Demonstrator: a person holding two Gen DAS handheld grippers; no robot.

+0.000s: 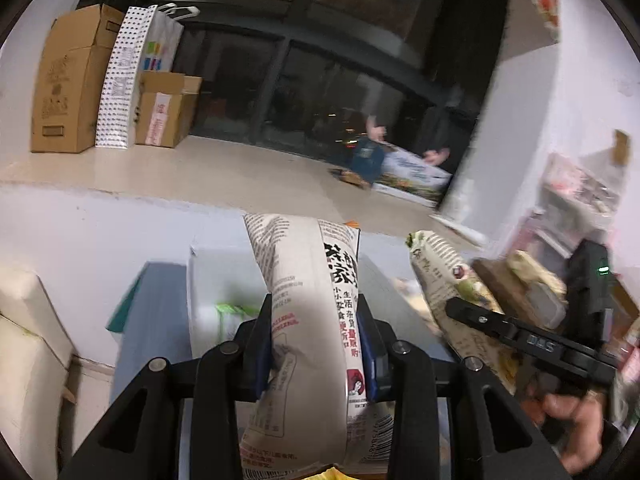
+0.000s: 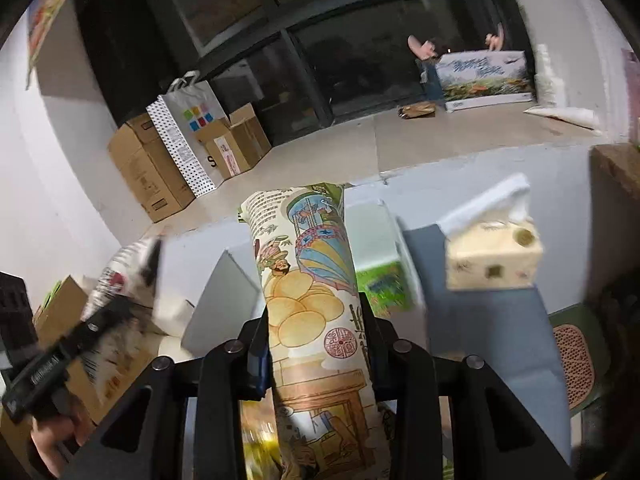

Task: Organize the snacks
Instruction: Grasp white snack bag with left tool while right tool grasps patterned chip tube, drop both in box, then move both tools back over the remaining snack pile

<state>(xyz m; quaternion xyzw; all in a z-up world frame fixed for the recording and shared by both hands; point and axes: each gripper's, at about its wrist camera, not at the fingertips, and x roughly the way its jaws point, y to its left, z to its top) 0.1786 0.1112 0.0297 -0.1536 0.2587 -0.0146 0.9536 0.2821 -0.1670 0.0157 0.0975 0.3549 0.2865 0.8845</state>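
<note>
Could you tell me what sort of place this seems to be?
Probably a room at home, at night, partly used for storage: cardboard boxes and a spotted gift bag stand on a deep sill before a dark window, and a tissue box sits nearby.

The cream snack bag with black newspaper-style print and red characters [image 1: 308, 320] sits between black gripper fingers with blue pads [image 1: 366, 344]. The other cream snack bag [image 2: 312, 320] carries a bright cartoon print: golden round crackers, a striped blue-and-red dome, and a red seal. The tall white paper bag with black polka dots [image 1: 120, 80] shows small coloured squares on its plain side. The plain brown cardboard box [image 1: 68, 80] has faint printed motifs. The pale yellow tissue box [image 2: 494, 256] sprouts white tissue.
</note>
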